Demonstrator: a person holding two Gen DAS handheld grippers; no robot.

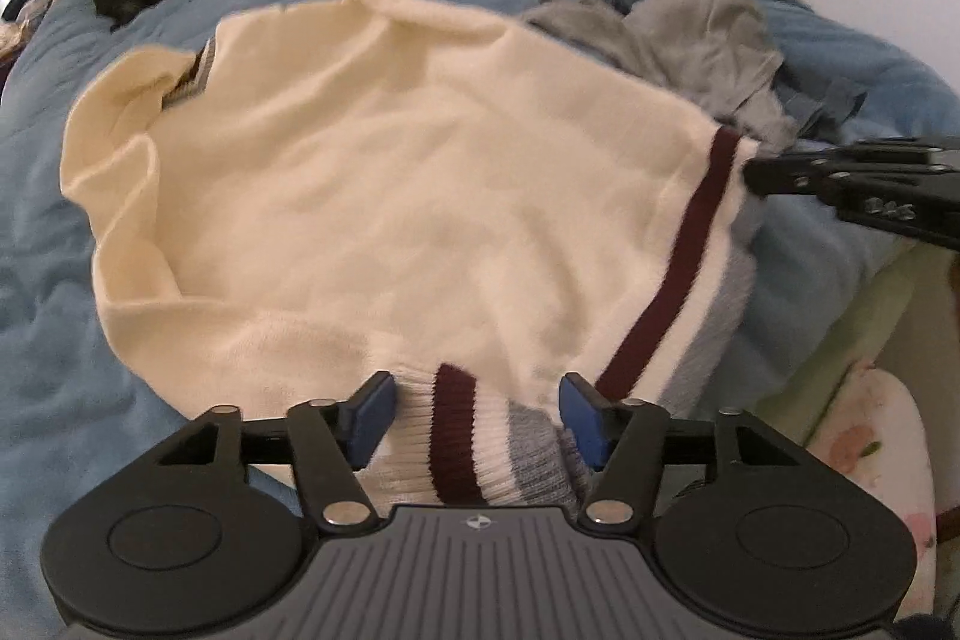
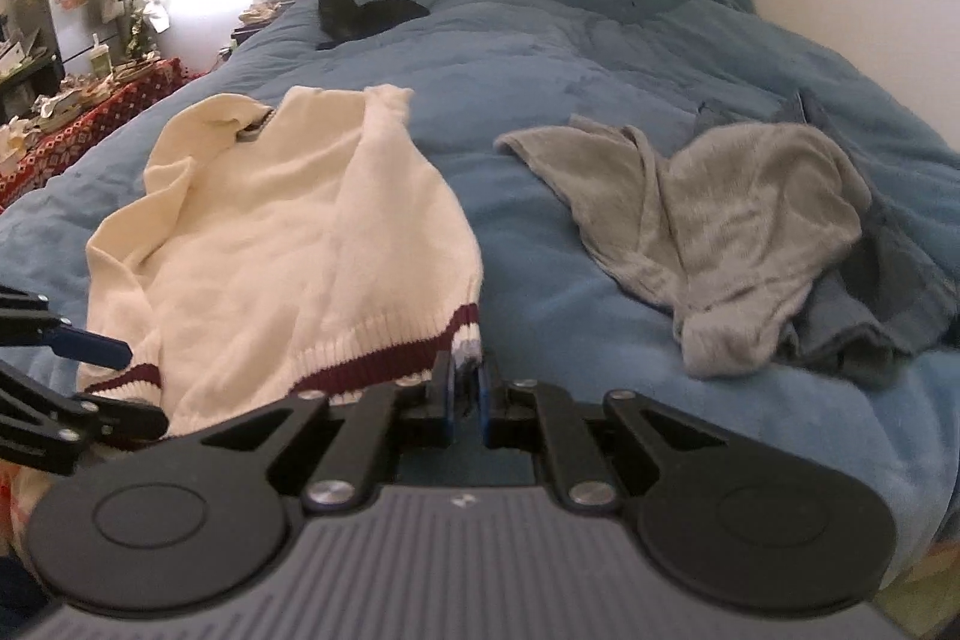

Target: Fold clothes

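A cream knit sweater (image 1: 384,172) with a maroon-striped ribbed hem lies spread on the blue duvet (image 1: 54,370). My left gripper (image 1: 477,412) is open at the near edge. A ribbed, maroon-banded piece of the sweater (image 1: 456,436) sits loosely between its blue pads (image 1: 372,415). In the right wrist view the sweater (image 2: 288,232) lies to the left. My right gripper (image 2: 467,388) is shut on the hem's right corner (image 2: 468,349). Each gripper shows in the other's view: the right gripper (image 1: 753,175) at the hem's far corner, the left gripper (image 2: 123,385) straddling the hem.
A crumpled grey garment (image 2: 720,232) lies right of the sweater, on top of a blue denim piece (image 2: 888,292). A small black item (image 2: 360,13) rests far up the bed. A cluttered side table with red patterned cloth (image 2: 72,124) stands at the left. A white wall borders the right.
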